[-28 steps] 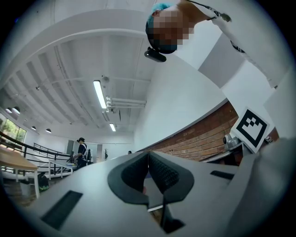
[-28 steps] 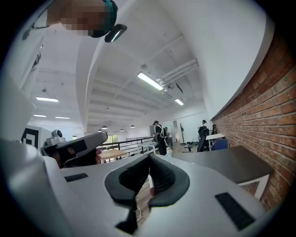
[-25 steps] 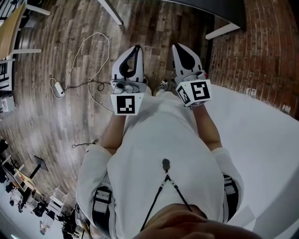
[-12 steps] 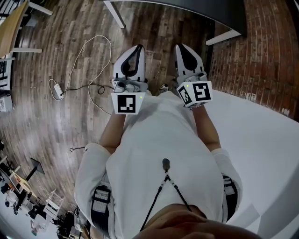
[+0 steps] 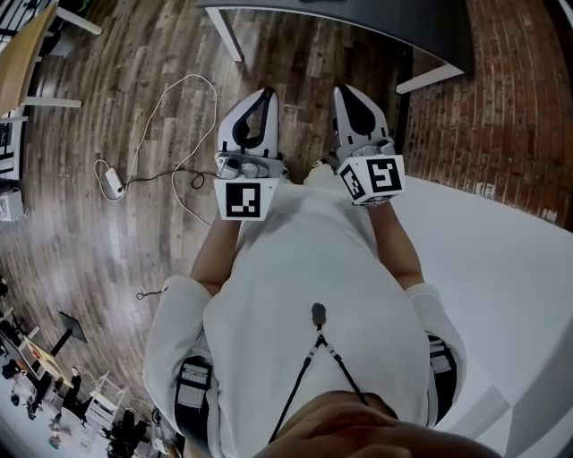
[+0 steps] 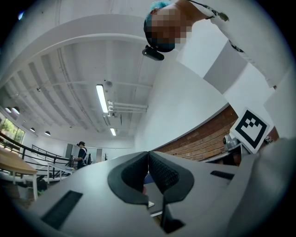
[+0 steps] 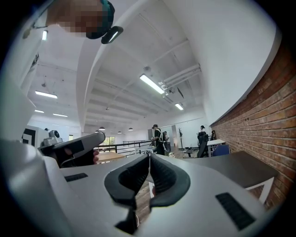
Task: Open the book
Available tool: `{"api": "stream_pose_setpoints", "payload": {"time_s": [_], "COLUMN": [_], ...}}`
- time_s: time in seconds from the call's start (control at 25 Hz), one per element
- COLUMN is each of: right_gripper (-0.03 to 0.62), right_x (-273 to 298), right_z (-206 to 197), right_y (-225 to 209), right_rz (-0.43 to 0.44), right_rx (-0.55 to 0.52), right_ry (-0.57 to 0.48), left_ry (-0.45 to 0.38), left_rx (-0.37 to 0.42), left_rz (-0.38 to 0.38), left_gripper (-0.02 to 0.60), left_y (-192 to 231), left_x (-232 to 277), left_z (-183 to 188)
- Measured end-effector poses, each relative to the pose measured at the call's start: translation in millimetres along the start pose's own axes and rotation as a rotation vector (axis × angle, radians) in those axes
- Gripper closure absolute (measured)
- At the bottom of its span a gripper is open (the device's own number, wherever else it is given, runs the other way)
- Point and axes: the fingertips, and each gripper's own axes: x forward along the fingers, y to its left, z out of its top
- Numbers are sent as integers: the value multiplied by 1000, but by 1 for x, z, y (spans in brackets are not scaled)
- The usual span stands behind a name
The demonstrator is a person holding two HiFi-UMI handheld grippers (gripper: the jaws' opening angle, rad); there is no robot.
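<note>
Left gripper (image 5: 263,93): held out ahead of the person's shirt (image 5: 304,277), short of the dark table (image 5: 376,20) and tipped slightly upward. Its jaws are pressed together with nothing between them, which is judged a carrying pose, since nothing is within reach.
Right gripper (image 5: 346,90): carried just beside the left one, equally short of the table and held level. Its pads are closed on each other and empty, as is confirmed in its own view.
Dark table: only the near edge and two white legs are shown; it is judged to be the place being approached.
Book: not seen in any view. If it lies on the table, it is beyond the strip of top that is shown, so the task is judged not yet begun.
Cable (image 5: 170,116): left loose on the wooden floor (image 5: 89,233), well to the left of the table's legs, with no part in the task.
Hidden: the table top is cut off at the upper edge of the head view, and in the right gripper view it is seen at a shallow angle with no book made out on it. The floor nearest the table is partly covered by the grippers and shirt. The white surface to the table's right, below the brick wall (image 5: 501,98), cannot be identified.
</note>
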Motion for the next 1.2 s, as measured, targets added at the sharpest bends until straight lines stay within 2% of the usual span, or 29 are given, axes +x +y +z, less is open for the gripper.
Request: {"api": "stream_pose_setpoints", "payload": {"time_s": [0.28, 0.44, 0.68, 1.2], "right_gripper": [557, 557, 557, 556], "right_x": [15, 25, 63, 138], "right_z": [-1, -6, -3, -22], "right_y": [-2, -14, -21, -91], "right_rz": [3, 14, 44, 41], "right_rx": [-33, -41, -31, 18], "right_ry": [9, 16, 3, 47], "left_ry": [2, -2, 33, 63], "left_rx": [-37, -20, -8, 19], "left_rz": [2, -14, -17, -32], "left_gripper": [558, 558, 559, 558], "left_y": [14, 9, 24, 35], "left_x": [16, 29, 55, 143], "left_z": [-10, -14, -28, -70]}}
